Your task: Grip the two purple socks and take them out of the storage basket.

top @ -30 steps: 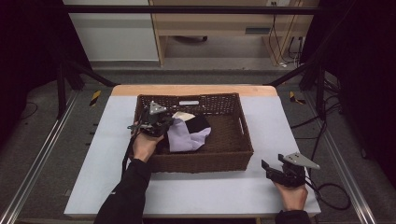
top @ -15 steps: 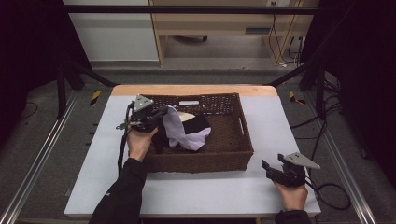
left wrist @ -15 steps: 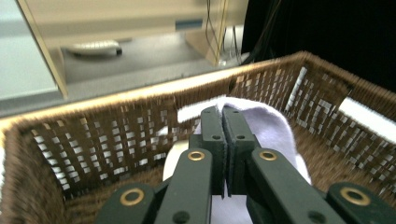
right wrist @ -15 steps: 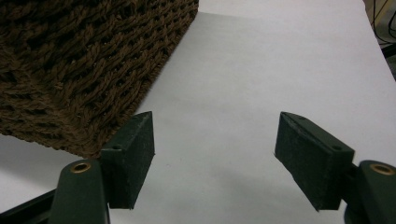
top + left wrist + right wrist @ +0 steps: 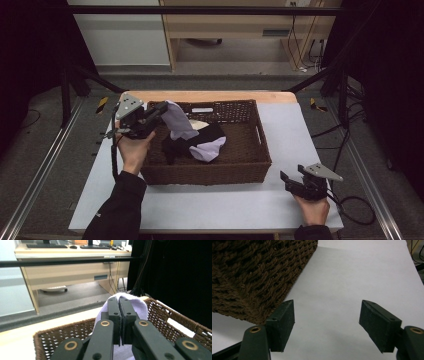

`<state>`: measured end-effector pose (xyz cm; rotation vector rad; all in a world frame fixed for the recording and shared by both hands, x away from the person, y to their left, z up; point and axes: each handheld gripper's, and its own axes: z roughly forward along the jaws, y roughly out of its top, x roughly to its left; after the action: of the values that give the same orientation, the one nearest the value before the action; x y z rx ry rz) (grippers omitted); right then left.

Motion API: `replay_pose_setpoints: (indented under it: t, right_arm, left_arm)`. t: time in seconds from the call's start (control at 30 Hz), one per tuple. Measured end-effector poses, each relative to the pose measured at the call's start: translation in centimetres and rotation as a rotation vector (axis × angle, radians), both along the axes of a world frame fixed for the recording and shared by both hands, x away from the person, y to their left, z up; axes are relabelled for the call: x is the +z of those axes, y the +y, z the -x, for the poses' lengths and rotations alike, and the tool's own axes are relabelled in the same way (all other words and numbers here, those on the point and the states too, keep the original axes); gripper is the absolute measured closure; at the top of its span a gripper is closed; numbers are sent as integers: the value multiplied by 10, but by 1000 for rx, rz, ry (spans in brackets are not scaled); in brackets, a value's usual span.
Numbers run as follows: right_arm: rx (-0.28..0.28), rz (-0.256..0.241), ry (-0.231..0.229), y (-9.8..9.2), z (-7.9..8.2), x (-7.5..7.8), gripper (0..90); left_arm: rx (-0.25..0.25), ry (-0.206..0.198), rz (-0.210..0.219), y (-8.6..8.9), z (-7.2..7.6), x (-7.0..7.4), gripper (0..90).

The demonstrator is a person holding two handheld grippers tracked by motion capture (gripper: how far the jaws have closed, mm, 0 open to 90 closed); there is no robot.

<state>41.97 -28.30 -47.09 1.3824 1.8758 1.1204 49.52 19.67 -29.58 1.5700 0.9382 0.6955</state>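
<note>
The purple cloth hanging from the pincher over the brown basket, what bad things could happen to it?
1. The left gripper pinches only an edge of the pale purple cloth, so it might slip free and drop.
2. The cloth's lower part lies among the black cloth in the brown wicker basket, so lifting may drag that along.
3. The right gripper rests open on the white table, holding nothing, so the basket could shift.
</note>
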Motion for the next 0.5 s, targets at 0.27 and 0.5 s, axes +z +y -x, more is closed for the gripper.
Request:
replay_pose_setpoints:
  t: [0.27, 0.5]
  right_arm:
    - [-1, 0, 2, 0, 0, 0, 285]
    - [-3, 2, 4, 1, 0, 0, 286]
  left_arm:
    - [25, -42, 11, 22, 14, 26, 878]
    - [65, -62, 15, 48, 25, 40, 878]
